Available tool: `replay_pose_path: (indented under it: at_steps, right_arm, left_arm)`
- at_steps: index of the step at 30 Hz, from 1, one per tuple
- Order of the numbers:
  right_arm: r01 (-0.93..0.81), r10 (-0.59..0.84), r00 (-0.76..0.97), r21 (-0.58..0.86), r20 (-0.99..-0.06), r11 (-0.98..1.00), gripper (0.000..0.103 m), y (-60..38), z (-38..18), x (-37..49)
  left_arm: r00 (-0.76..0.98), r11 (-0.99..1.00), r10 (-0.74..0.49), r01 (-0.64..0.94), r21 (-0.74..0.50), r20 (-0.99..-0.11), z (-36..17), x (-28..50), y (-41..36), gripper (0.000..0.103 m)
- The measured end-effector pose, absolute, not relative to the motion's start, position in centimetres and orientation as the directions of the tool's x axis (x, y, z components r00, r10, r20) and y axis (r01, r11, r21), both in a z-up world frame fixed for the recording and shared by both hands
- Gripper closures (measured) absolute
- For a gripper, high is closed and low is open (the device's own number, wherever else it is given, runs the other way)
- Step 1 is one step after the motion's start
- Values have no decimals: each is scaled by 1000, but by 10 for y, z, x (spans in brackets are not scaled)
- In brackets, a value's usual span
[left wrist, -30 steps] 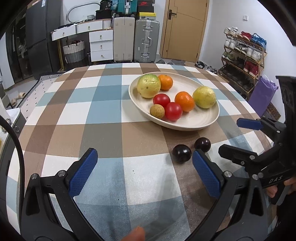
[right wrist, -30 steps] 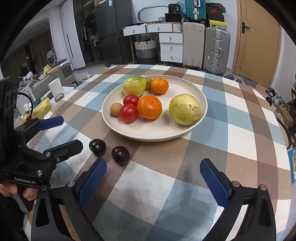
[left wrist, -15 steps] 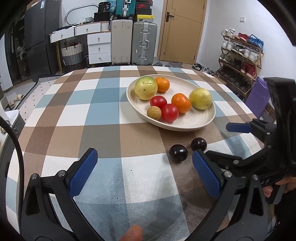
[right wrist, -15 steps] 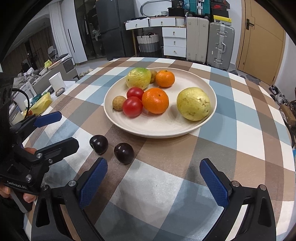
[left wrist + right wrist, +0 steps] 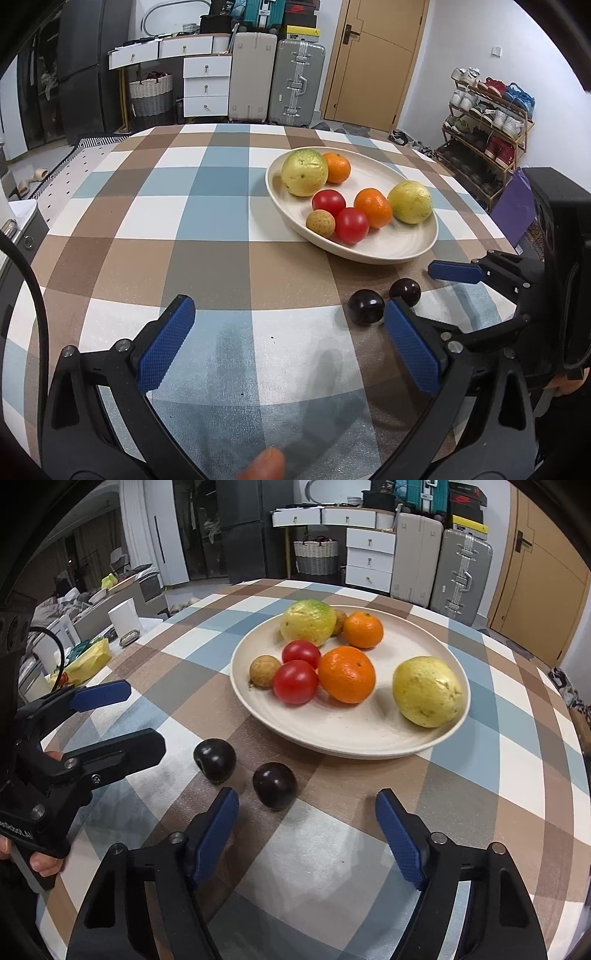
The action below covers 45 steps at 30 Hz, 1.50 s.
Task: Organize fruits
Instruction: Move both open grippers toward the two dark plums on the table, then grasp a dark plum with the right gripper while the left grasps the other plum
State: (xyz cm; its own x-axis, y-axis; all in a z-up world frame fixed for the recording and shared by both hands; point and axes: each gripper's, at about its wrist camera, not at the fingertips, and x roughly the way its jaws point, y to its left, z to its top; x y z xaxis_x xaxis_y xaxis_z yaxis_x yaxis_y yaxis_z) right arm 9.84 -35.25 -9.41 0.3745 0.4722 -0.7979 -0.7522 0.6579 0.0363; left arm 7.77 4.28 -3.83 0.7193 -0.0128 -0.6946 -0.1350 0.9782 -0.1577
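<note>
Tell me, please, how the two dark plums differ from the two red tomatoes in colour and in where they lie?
The dark plums are near-black purple; the red tomatoes are bright red. The plums lie on the checked tablecloth, outside the plate; the tomatoes lie in it. The plums sit apart; the tomatoes touch. All four are round, glossy and ungripped.

A lived-in home: shoe rack [image 5: 487,122] by the door [image 5: 369,62], suitcases [image 5: 277,77], drawers [image 5: 207,85], fridge [image 5: 240,528], checked-cloth surface [image 5: 207,206].

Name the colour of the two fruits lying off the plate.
Dark purple, almost black; clearest in the right wrist view.
</note>
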Motion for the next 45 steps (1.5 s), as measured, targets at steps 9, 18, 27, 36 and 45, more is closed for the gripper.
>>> replay_pose_path:
  at_steps: [9,18,27,36,45]
  right_arm:
    - [-776,488,373,23,-789,630,42,-344,-92,94]
    - [-792,520,358,42,-775,609,78,-348,-90,92]
    - [-800,602,315,136,-734,585,80,-368,-82,94]
    - [-776,652,333,195,-681,600,80,-397,-70,102]
    - [-766,639,356,179,-682,618,80,-400,-69,104]
  left_arm:
    - [707,973,-10,-155,-169,-707,-42,80,46,1]
    - [695,972,-10,-161,-169,-719,-44,83,47,1]
    - [671,986,-18,-111,-124,-741,-47,86,32,1]
    - [633,996,-41,-37,-84,-773,-51,99,8,11]
    - [615,995,-94,30,-96,-783,-56,107,-11,45]
